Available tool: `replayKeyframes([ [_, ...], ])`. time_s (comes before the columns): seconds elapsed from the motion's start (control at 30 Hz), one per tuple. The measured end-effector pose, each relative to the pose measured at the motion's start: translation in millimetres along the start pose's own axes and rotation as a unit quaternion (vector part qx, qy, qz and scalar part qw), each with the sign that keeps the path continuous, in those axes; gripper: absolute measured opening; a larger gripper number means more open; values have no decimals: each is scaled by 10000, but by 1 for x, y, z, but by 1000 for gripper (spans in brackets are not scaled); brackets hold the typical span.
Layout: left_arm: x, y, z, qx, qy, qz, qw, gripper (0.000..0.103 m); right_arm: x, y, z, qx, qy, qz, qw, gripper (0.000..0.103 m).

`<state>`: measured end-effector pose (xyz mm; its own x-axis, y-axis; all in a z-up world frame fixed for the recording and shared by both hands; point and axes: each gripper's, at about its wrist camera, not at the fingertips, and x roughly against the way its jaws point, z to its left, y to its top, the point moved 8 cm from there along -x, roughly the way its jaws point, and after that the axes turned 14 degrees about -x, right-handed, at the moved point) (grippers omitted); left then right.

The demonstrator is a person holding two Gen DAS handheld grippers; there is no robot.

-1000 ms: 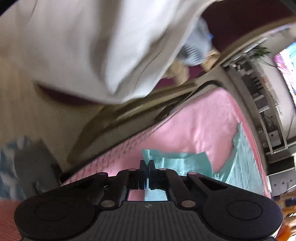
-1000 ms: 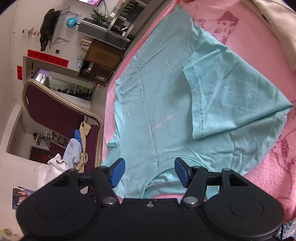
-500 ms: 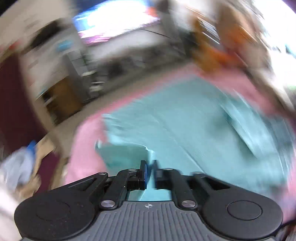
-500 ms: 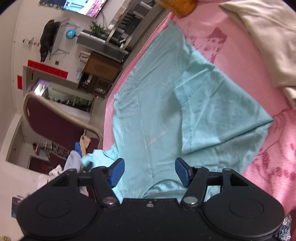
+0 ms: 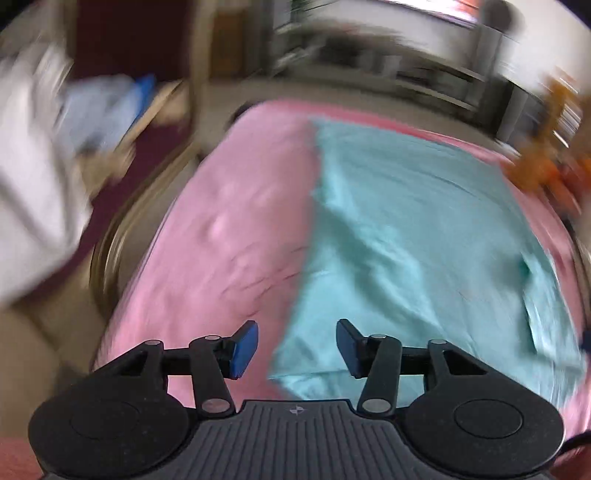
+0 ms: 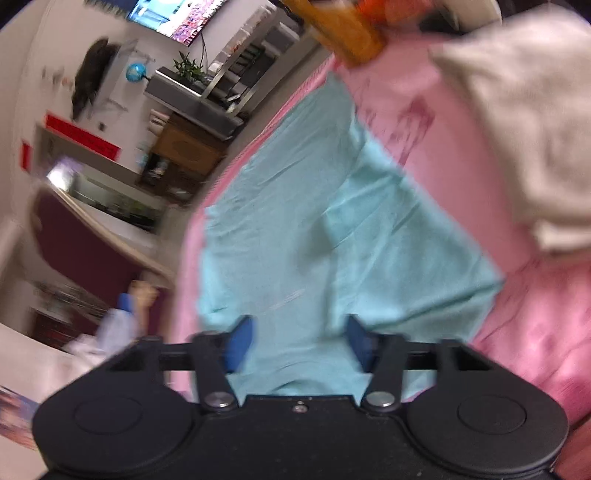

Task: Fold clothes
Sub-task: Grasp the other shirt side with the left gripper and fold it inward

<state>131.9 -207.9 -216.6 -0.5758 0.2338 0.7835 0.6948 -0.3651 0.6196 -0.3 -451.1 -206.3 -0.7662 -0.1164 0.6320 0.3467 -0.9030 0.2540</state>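
A teal T-shirt (image 5: 406, 229) lies flat on the pink blanket (image 5: 229, 240), both blurred by motion. My left gripper (image 5: 295, 347) hovers over the shirt's near left corner, its jaws opening and nothing pinched; the shirt's straight left edge runs down between the fingers. In the right wrist view the same T-shirt (image 6: 314, 229) spreads ahead with one side folded over. My right gripper (image 6: 300, 343) sits low over its near edge with jaws closing. Cloth lies under the gap, but the blue pads (image 6: 240, 341) stand apart from it.
A cream garment (image 6: 517, 147) lies on the blanket to the right of the shirt, with an orange object (image 6: 347, 33) beyond it. A maroon chair (image 5: 122, 44) holding loose clothes stands off the bed's left side. White cloth (image 5: 29, 184) hangs at the far left.
My left gripper was shut on a teal sleeve; it swung across, let go and opened. The shirt's left side now lies folded in. My right gripper's jaws have narrowed slightly.
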Motion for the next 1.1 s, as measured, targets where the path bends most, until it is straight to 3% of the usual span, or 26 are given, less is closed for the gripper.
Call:
replayKeyframes([
  [0.03,-4,-1,3,151,12,46,9999,44,-2,5,-1,160,-244,-207,9994,23],
  [0.13,-20,5,-8,-92,58,133,9999,44,-15,20,-3,442,-835,-617,9936,23],
  [0.2,-34,1,-17,-404,198,354,9984,44,-28,25,-9,469,-1130,-580,9908,22],
  [0.23,-41,-2,-20,-530,291,518,9968,50,-35,27,-12,482,-1285,-558,9890,22],
  [0.4,-31,-14,-4,-419,633,701,9947,61,-41,23,-24,805,-1725,-368,9810,10],
  [0.43,-29,-18,0,-341,700,758,9941,61,-37,23,-29,771,-1773,-342,9805,4],
  [0.53,-20,-25,11,-218,830,903,9922,60,-21,19,-43,335,-1839,-235,9821,3],
  [0.57,-14,-27,15,-239,987,889,9908,54,-16,17,-47,225,-1866,-209,9820,3],
  [0.6,-8,-29,19,-263,1151,871,9892,49,-11,17,-49,142,-1857,-231,9822,6],
  [0.67,4,-23,25,-26,887,636,9940,44,1,19,-47,11,-1691,-377,9849,8],
  [0.77,26,0,28,376,47,168,9991,44,23,34,-27,-213,-994,-669,9926,8],
  [0.9,53,42,29,17,-111,-523,9986,45,52,63,17,57,-236,-977,9949,10],
  [1.03,35,64,16,-389,-257,-491,9977,45,49,85,54,666,43,-1073,9920,19],
  [1.1,11,64,5,-496,-471,-218,9974,44,29,91,56,853,10,-922,9921,19],
])
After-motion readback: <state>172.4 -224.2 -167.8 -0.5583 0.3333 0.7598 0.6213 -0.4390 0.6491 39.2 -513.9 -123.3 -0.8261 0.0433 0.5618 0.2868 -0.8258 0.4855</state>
